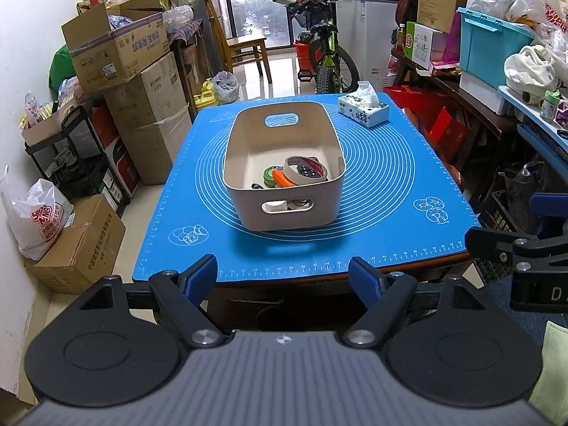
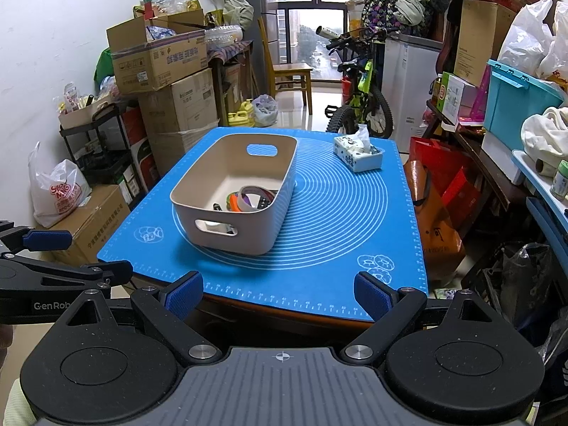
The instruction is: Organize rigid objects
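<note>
A beige plastic bin [image 1: 284, 209] with handle cutouts stands on the blue mat [image 1: 390, 191] in the middle of the table. Inside it lie a roll of tape [image 1: 305, 172], an orange item [image 1: 282, 178], a green round item [image 1: 270, 174] and other small objects. The bin also shows in the right wrist view [image 2: 234, 234], with the tape roll [image 2: 252, 198] inside. My left gripper [image 1: 284, 277] is open and empty, held back off the table's near edge. My right gripper [image 2: 278, 296] is open and empty, also off the near edge.
A tissue box [image 1: 364, 108] sits at the mat's far right corner, also in the right wrist view [image 2: 358, 154]. Cardboard boxes [image 1: 142, 106] stack at the left, a bicycle [image 1: 328, 60] stands behind the table, and shelves with bags and a blue crate [image 1: 491, 46] crowd the right.
</note>
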A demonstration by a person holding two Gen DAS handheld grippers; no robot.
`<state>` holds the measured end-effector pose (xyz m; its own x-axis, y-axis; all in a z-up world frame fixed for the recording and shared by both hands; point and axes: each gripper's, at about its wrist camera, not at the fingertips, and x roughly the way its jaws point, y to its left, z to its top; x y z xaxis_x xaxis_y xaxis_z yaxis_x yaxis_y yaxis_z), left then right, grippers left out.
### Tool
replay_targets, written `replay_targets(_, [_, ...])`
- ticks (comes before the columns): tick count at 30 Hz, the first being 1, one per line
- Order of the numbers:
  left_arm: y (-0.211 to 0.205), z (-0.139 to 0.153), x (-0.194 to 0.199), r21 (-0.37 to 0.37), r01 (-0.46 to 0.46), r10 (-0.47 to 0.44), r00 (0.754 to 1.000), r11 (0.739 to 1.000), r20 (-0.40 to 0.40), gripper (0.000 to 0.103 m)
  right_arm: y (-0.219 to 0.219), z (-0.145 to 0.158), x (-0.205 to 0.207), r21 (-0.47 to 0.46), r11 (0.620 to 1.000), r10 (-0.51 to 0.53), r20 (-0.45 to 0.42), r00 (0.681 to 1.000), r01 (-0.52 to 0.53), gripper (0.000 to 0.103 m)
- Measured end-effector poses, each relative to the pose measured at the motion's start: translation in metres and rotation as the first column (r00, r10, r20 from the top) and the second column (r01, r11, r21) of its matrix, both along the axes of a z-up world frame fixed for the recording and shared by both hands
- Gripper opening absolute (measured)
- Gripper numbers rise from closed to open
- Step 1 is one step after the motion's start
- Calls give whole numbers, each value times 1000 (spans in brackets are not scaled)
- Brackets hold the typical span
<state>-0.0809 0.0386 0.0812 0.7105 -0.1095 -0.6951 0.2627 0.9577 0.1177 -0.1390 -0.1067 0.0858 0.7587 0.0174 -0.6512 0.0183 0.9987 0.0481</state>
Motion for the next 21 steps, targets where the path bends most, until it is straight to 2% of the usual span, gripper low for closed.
replay_targets(21, [0, 1, 2, 14, -1, 1, 1000, 1000, 1, 81, -3, -2, -2, 4, 1000, -5, -6, 1000, 5, 92])
